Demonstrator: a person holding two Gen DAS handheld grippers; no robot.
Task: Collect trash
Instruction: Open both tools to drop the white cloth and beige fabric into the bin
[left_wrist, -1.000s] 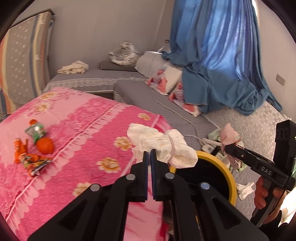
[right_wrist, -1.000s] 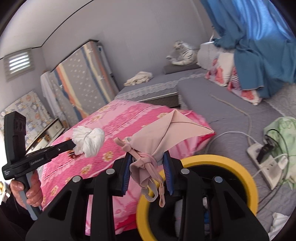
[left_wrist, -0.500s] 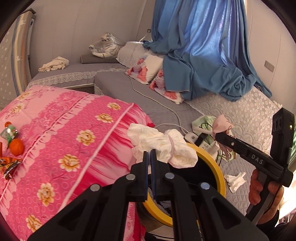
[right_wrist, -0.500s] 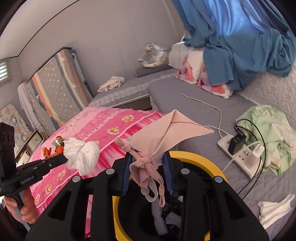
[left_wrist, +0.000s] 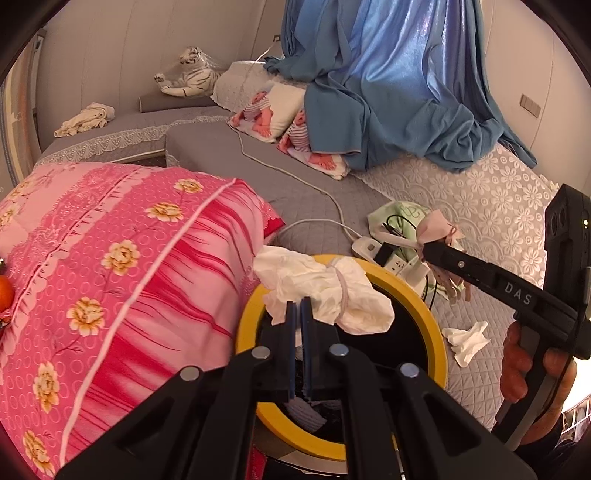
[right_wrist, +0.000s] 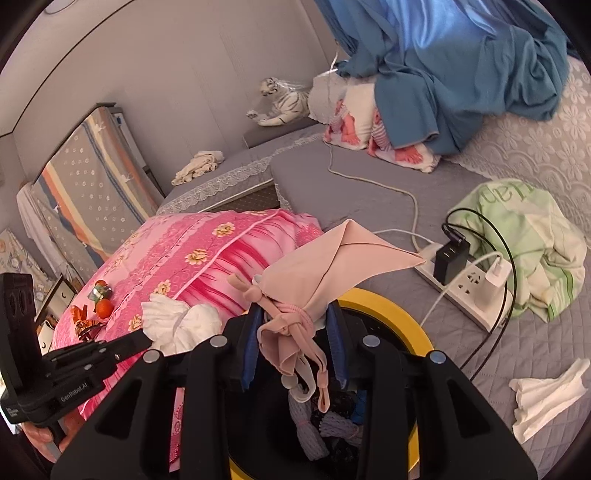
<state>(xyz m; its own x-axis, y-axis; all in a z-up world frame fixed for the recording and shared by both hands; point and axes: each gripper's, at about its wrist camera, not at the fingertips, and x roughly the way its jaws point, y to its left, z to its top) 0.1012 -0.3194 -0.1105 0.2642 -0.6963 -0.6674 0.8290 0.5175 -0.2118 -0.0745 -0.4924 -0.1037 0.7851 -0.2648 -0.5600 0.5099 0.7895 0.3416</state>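
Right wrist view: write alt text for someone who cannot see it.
The right gripper holds a knotted pink cloth above a yellow-rimmed bin. To its left, the left gripper holds a tied white wad beside a pink floral quilt.

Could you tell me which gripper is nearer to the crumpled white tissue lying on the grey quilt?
Right. The right gripper hangs just above the tissue, beside the bin; the left gripper is over the bin's far side.

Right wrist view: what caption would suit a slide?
Right gripper holds a pink knotted cloth over the yellow-rimmed bin.
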